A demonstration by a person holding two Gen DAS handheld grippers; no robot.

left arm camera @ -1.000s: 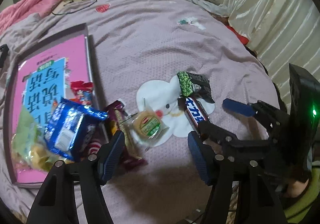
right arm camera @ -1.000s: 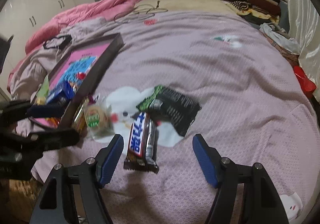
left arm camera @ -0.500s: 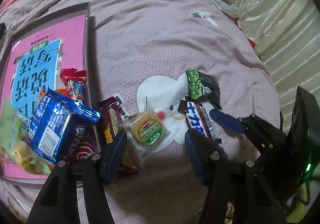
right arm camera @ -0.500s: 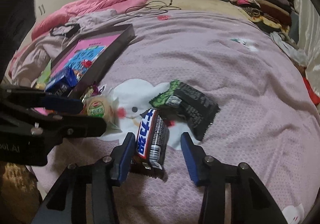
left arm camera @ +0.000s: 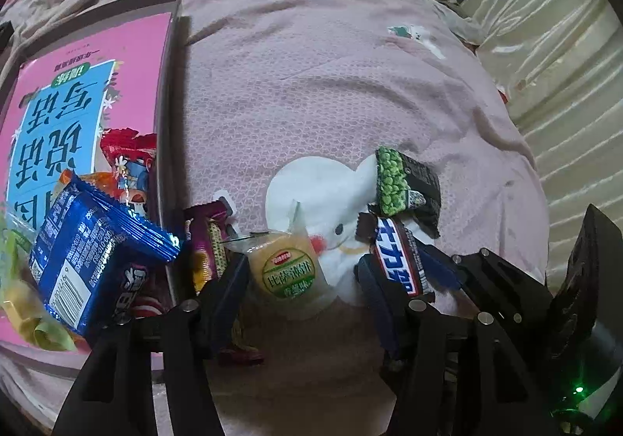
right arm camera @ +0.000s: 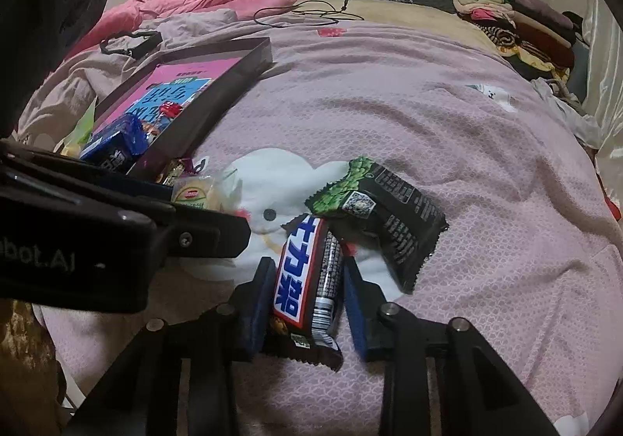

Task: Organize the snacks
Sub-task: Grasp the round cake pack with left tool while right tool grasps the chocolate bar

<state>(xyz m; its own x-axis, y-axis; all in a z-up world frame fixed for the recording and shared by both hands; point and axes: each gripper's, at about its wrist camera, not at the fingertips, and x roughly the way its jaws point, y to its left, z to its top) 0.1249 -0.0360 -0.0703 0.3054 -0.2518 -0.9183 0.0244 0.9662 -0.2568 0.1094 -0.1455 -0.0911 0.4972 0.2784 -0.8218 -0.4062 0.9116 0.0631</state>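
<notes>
A round yellow cake in a clear packet lies on the pink bedspread between the fingers of my left gripper. Its jaws are closing, and the right pad still stands clear of the packet. To its right lies a dark chocolate bar with a blue and white label. My right gripper is closing on it, and both pads touch its long sides. A black and green pea packet rests just beyond the bar, overlapping its far end.
A dark shallow box lined with a pink book lies to the left. It holds a blue packet, a red packet and some yellow-green wrappers. A purple bar lies against its rim. Folded clothes and a cable lie at the far end.
Both grippers sank toward the bed and narrowed. The right jaws went from wide apart to touching the chocolate bar. The left jaws came in around the yellow cake.
</notes>
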